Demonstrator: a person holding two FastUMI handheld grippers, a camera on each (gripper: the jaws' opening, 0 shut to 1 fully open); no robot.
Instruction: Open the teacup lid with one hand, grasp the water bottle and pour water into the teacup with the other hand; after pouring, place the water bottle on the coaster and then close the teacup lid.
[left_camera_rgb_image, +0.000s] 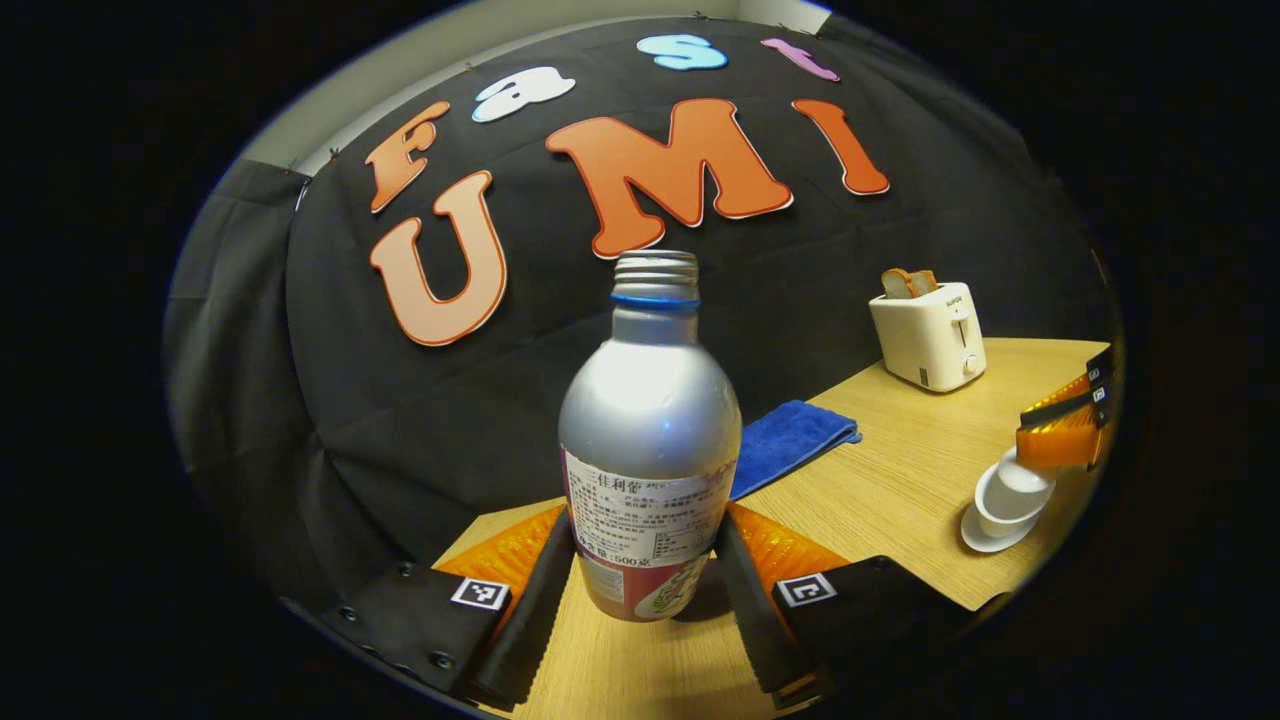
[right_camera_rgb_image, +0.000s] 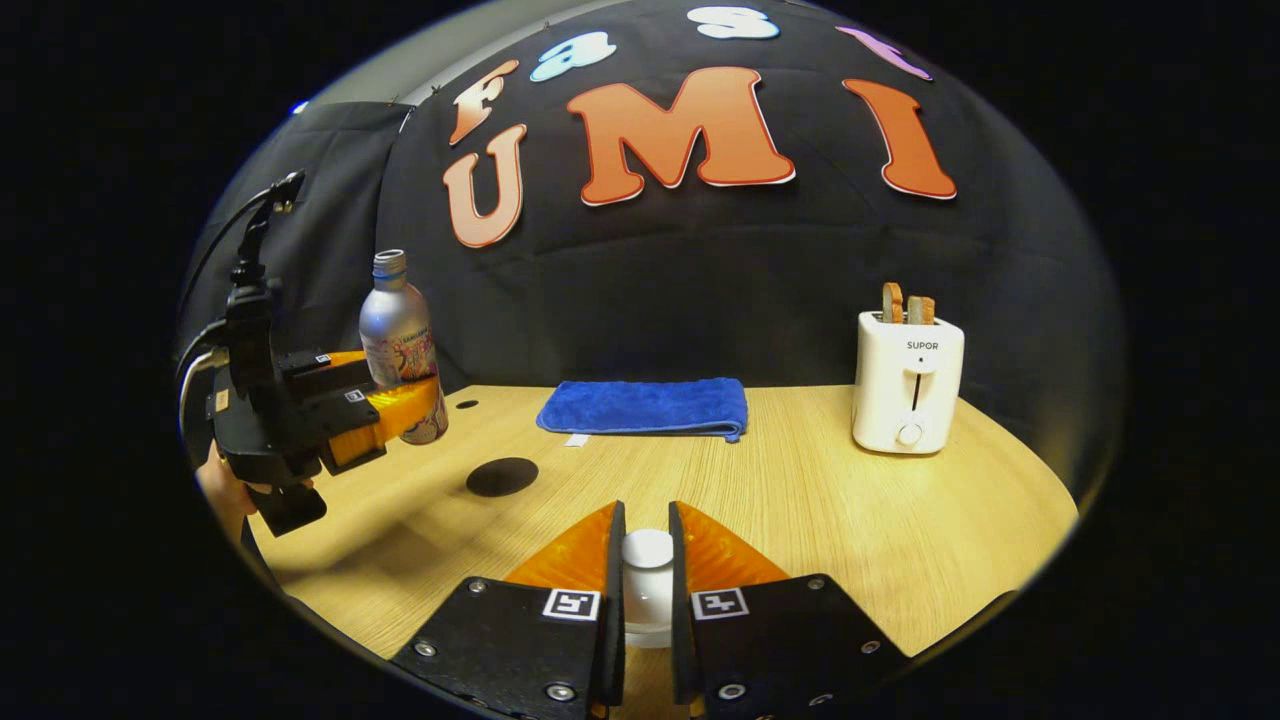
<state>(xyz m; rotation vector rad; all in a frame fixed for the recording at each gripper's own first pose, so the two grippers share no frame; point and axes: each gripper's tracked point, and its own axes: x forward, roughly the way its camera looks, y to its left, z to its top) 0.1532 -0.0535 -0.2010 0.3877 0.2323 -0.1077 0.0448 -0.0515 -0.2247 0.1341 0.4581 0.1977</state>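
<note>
Between the left gripper (left_camera_rgb_image: 645, 590)'s fingers, in the left gripper view, stands the water bottle (left_camera_rgb_image: 648, 440), both fingers pressed against its lower labelled body; its base looks to sit on or just above the counter (left_camera_rgb_image: 880, 490), which I cannot settle. The bottle is smooth metal, uncapped, so it is likely slippery and stiff, and heavy if full; a hold low on the label seems sound, though it should stay upright until it is over the cup. Farther right sits the teacup (left_camera_rgb_image: 1005, 498) on its saucer (left_camera_rgb_image: 985, 535), with the right gripper (left_camera_rgb_image: 1065, 425) just above it.

In the right gripper view, the right gripper's fingers stand narrow on the white lid knob (right_camera_rgb_image: 647, 550). Whether the lid is lifted off is hard to make out, as the cup body is hidden below the fingers. Porcelain is brittle and glazed, so the knob wants a firm, gentle pinch. Beyond lies the dark round coaster (right_camera_rgb_image: 502, 476), well apart from the bottle. At the back lie a blue cloth (right_camera_rgb_image: 645, 407) and a toaster (right_camera_rgb_image: 908, 380).
</note>
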